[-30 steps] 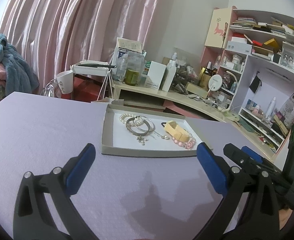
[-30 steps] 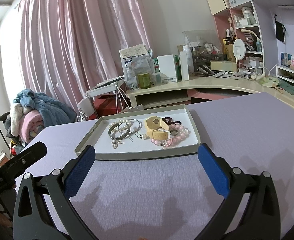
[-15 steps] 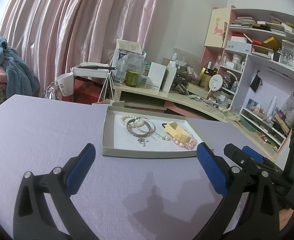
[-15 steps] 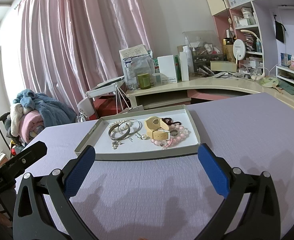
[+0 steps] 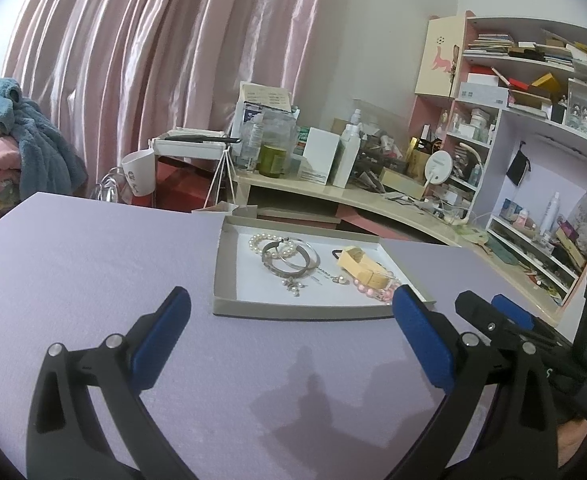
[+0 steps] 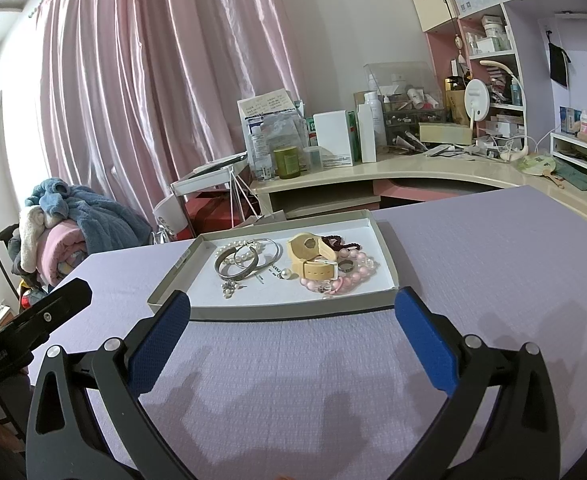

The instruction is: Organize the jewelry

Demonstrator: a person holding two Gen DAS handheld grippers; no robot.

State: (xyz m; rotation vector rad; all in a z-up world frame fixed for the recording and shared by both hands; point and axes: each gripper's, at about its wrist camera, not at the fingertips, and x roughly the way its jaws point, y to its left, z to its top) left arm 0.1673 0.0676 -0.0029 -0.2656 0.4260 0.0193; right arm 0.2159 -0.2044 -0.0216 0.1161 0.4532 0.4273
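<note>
A shallow grey box lid (image 5: 229, 272) (image 6: 385, 252) lies on the lilac table and holds mixed jewelry. Inside are silver bangles (image 5: 289, 258) (image 6: 239, 264), a pearl bracelet (image 5: 259, 240) (image 6: 229, 247), a beige watch (image 5: 363, 268) (image 6: 313, 258), a pink bead bracelet (image 5: 373, 290) (image 6: 345, 278), a ring (image 6: 346, 267) and small earrings (image 5: 293, 286) (image 6: 229, 289). My left gripper (image 5: 289, 320) stands open just short of the lid's near wall. My right gripper (image 6: 291, 320) is open too, close to the same wall, with nothing between its fingers.
Lilac table (image 5: 93, 264) (image 6: 493, 280) stretches left and right of the lid. A cluttered desk (image 6: 393, 168) and shelves (image 5: 533, 160) stand behind. A pile of blankets (image 6: 65, 224) sits at the left, in front of pink curtains. The other gripper shows at each view's edge.
The left wrist view has shifted slightly, so the lid sits a little lower and nearer. The right gripper has not visibly moved. Both stay open.
</note>
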